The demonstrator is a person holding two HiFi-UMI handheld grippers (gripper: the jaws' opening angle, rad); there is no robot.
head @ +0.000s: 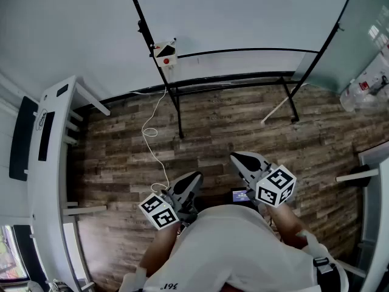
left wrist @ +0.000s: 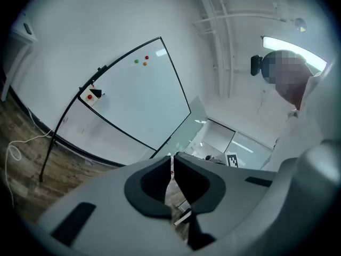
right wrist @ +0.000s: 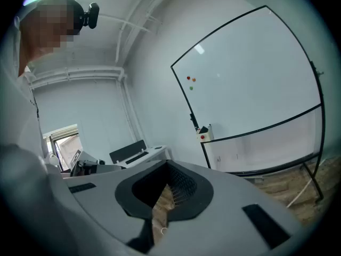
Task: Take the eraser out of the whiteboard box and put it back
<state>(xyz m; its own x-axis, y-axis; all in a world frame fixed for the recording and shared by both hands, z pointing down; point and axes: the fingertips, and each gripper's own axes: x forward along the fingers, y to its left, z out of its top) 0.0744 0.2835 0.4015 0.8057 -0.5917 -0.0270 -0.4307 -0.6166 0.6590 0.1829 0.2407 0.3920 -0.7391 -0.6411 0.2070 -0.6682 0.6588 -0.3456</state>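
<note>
left claw: closed, empty | right claw: closed, empty | both held close in front of person's torso, over wood floor | eraser: dark shape in whiteboard box | box: on whiteboard frame, left post in head view, well apart from both claws

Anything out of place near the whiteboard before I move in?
A loose white cable snakes across the wooden floor in front of the whiteboard stand, a likely trip hazard. A white rod sits askew by the stand's right foot. Nothing else stands out.
</note>
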